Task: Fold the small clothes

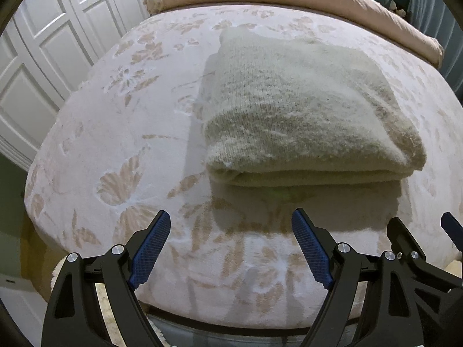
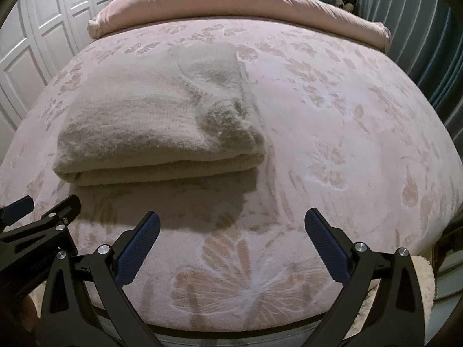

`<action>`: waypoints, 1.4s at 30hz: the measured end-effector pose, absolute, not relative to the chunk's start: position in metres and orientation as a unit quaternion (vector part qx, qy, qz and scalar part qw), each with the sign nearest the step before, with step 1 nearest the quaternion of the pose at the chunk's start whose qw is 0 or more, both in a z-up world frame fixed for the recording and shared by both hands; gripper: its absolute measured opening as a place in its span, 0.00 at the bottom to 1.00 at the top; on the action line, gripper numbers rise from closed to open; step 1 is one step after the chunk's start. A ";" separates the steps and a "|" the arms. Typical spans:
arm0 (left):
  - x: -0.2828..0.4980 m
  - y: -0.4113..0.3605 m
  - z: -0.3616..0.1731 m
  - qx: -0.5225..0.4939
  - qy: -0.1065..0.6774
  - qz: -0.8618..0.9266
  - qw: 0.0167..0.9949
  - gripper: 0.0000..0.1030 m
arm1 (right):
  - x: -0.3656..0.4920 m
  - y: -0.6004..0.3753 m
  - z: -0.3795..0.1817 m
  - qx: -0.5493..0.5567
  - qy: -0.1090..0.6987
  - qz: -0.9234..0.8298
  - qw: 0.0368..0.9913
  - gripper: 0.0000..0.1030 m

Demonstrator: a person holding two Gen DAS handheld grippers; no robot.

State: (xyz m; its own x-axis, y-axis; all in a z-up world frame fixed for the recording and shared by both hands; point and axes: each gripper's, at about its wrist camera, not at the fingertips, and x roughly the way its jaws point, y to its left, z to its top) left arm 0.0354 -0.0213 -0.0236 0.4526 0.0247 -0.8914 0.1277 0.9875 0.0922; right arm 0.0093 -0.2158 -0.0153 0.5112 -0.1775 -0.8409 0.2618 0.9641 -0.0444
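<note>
At the upper left of both views stand white panelled doors [image 1: 43, 57], and from there the bed [image 1: 121, 133] fills the frame, its plush pale pink cover pressed with tan butterfly and leaf shapes. Along the top edge lies a rolled dusty-pink duvet [image 2: 231, 8], and dark teal curtains [image 2: 434, 52] close off the upper right. In the left wrist view the left gripper [image 1: 230, 248] sits at the bottom centre, jaws spread wide, blue ribbed pads [image 1: 150, 248] holding nothing and touching nothing, poised over the near edge of the cover. The folded sweater [image 1: 303, 115] lies right of centre there, a thick cream knit rectangle, fuzzy on top, its rounded fold facing the camera and casting a shadow toward the pads. In the right wrist view the same sweater sits left of centre, while the right gripper [image 2: 231, 245] is at bottom centre, likewise wide open and empty, clear of the knit.
</note>
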 end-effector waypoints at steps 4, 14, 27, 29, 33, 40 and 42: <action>0.037 -0.022 -0.025 0.086 0.531 -0.029 0.842 0.79 | 0.012 -0.215 -0.015 0.041 0.485 -0.126 0.865 0.95; 0.041 -0.022 -0.027 0.084 0.542 -0.023 0.836 0.80 | 0.015 -0.215 -0.014 0.039 0.490 -0.129 0.861 0.95; 0.045 -0.021 -0.025 0.077 0.544 -0.022 0.835 0.80 | 0.016 -0.215 -0.013 0.041 0.490 -0.130 0.861 0.95; 0.046 -0.021 -0.024 0.075 0.541 -0.021 0.837 0.80 | 0.016 -0.215 -0.013 0.040 0.489 -0.130 0.861 0.95; 0.046 -0.021 -0.024 0.076 0.538 -0.019 0.839 0.79 | 0.016 -0.215 -0.012 0.040 0.489 -0.129 0.862 0.95; 0.046 -0.024 -0.025 0.078 0.540 -0.020 0.838 0.76 | 0.017 -0.213 -0.011 0.038 0.489 -0.130 0.862 0.95; 0.047 -0.024 -0.025 0.077 0.540 -0.018 0.838 0.76 | 0.017 -0.213 -0.011 0.039 0.489 -0.130 0.862 0.95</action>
